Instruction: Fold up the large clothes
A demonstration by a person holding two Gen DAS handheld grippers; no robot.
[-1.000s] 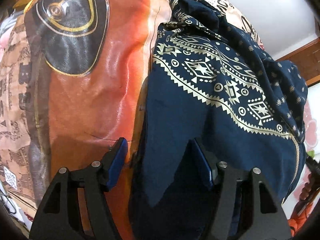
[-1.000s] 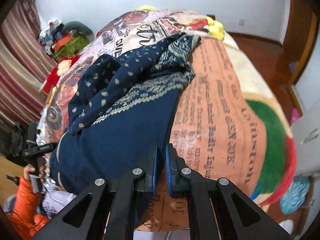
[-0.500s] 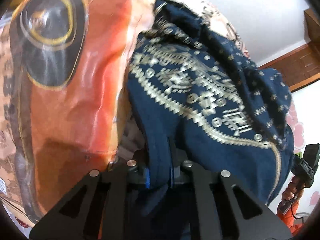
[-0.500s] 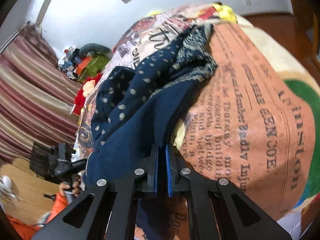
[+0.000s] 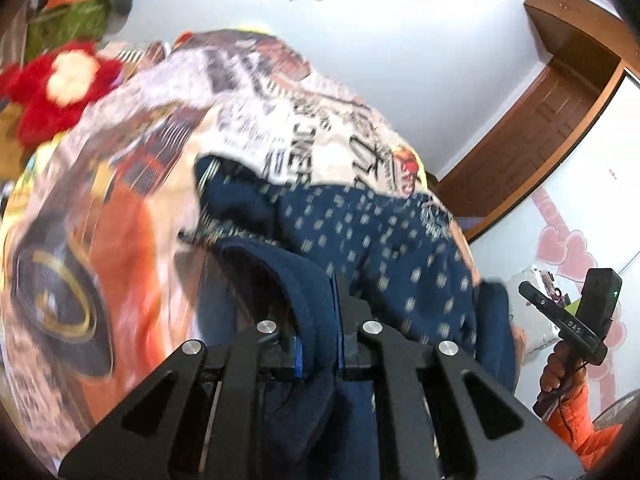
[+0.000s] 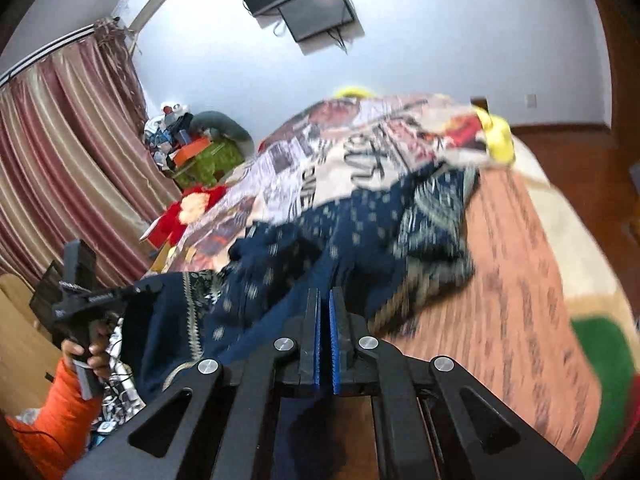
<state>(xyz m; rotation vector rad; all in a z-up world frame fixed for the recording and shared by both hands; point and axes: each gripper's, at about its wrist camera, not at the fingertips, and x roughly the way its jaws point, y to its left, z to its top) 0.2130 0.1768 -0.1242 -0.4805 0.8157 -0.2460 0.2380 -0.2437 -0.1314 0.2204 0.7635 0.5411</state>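
Both my grippers, left gripper (image 5: 318, 344) and right gripper (image 6: 324, 344), are clamped on the near edge of the navy garment (image 6: 360, 240), which stretches away from the jaws along the blanket (image 6: 520, 280), its far end bunched there, and I see no container

Navy garment (image 5: 372, 236), pale dotted print; blanket (image 6: 520, 280) orange, newsprint-patterned; striped maroon curtain (image 6: 60, 160).

The bare orange blanket (image 6: 520, 280) to my right lies open for passing. Ahead, the heaped navy garment (image 6: 360, 240) blocks me; the red plush toy (image 6: 188, 212) crowds the bed's left edge.
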